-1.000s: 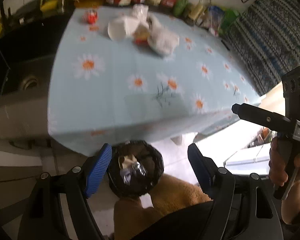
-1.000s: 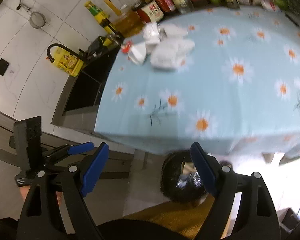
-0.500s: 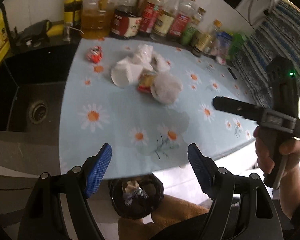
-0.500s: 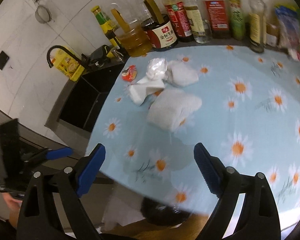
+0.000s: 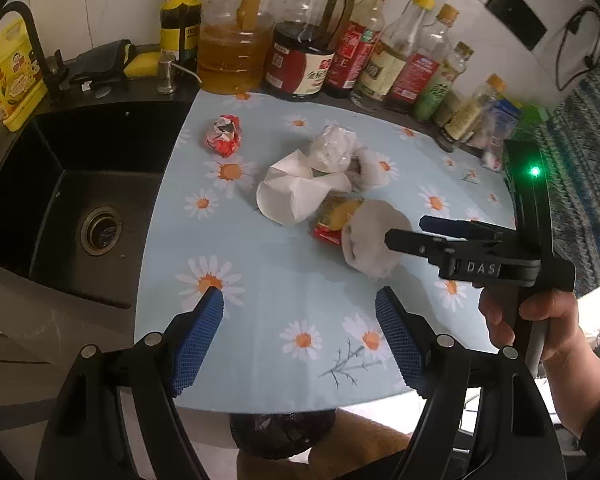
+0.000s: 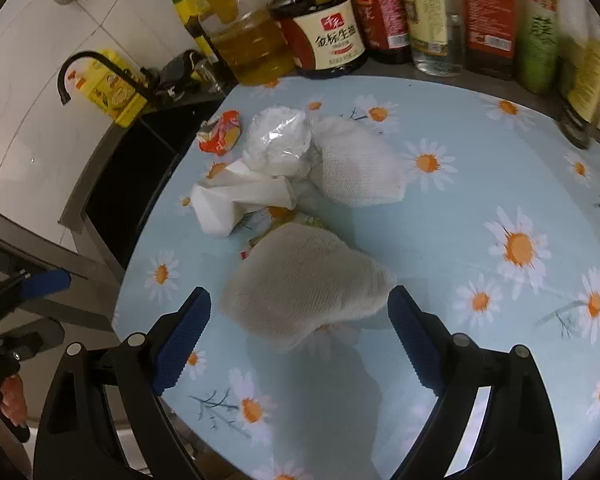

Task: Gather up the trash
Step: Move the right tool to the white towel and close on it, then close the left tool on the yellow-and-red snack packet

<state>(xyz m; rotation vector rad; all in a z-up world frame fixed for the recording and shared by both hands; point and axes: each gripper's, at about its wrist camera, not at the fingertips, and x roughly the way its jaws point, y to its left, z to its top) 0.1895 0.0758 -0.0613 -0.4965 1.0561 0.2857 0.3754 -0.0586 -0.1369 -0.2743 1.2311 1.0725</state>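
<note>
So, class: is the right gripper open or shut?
Open. The right gripper has its blue pads set wide apart above the cloth, with a grey foam net lying between them, untouched.

Glossy, smooth daisy-print tablecloth (image 6: 460, 240), wipe-clean by the look, catching soft reflections. On it, at the pile's six o'clock, a knitted off-white mesh wad (image 6: 300, 284), rough and matt; a second mesh wad (image 6: 356, 164) at its one o'clock. Crinkled clear plastic bag (image 6: 278, 144), shiny, at twelve. Creased white paper (image 6: 228, 200), matt, at nine. Red foil-like wrapper (image 5: 223, 136), crumpled and glinting. Matt black sink (image 5: 72, 184) with a dull metal drain ring (image 5: 100, 230). Left gripper (image 5: 298, 336): matt black plastic arms, ridged blue pads (image 5: 198, 340).
</note>
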